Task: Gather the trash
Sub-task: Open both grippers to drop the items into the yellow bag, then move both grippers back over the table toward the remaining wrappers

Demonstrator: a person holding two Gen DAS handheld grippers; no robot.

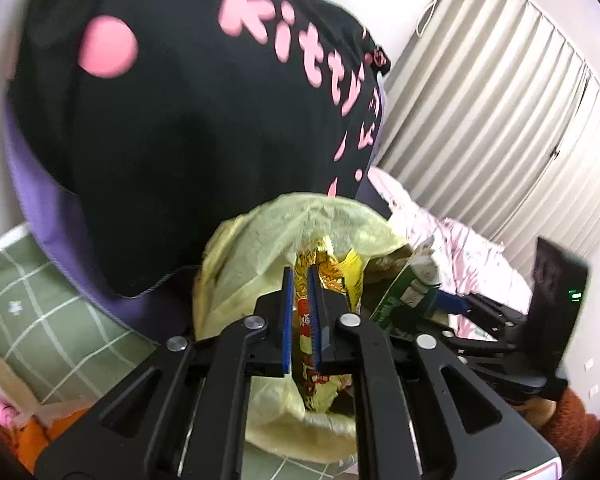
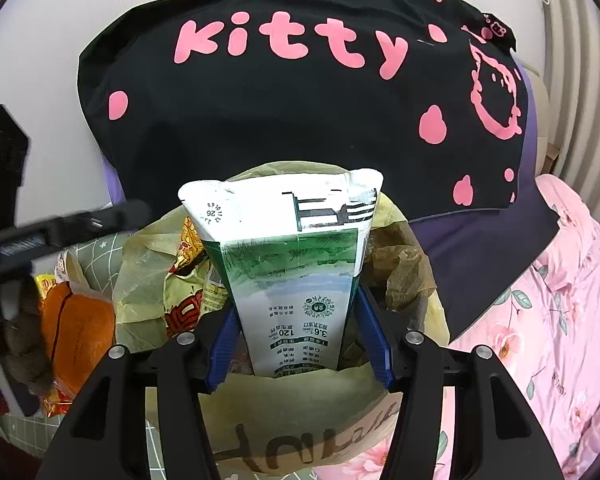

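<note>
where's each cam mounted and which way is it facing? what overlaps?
Left wrist: on the left gripper, looks down along its fingers, shut on a snack wrapper over the yellow bag; right gripper at right.
Right wrist: on the right gripper, angled down, holding a milk carton over the bag; left gripper at left.
Shared: bag, carton, black Kitty pillow.

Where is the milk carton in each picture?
Left wrist view: the milk carton is right of middle, tilted, beside the yellow bag, in the right gripper.
Right wrist view: the milk carton fills the middle, between the right gripper's blue pads, above the yellow bag.
Shared landmark: the black pillow with pink "kitty" letters, behind the bag in both.
</note>
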